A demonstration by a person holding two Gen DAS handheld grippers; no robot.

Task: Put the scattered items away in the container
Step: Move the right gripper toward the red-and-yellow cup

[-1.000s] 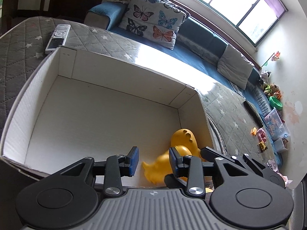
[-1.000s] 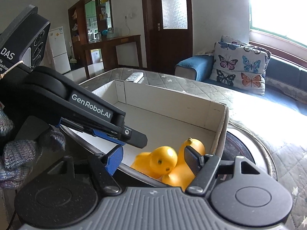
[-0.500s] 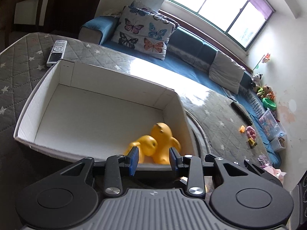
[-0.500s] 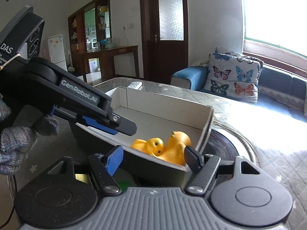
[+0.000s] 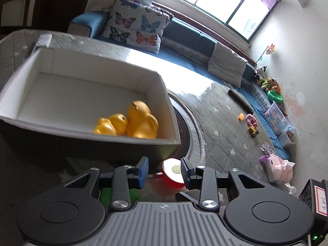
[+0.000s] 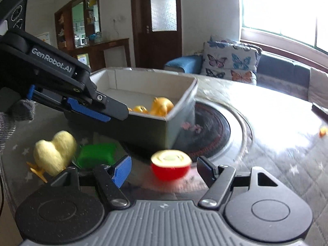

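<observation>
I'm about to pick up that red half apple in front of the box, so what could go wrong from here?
1. Both the right gripper and the left gripper frame the half apple; they might collide.
2. The half apple's rounded sides could squirt out of the pads.
3. It sits close to the box, so a finger may nudge the box wall.

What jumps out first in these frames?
The yellow rubber ducks piled in the near right corner of the white box. Then the red apple half, cut face up, on the mat between the open right gripper fingers, with a pale yellow chick and a green block to its left.
</observation>
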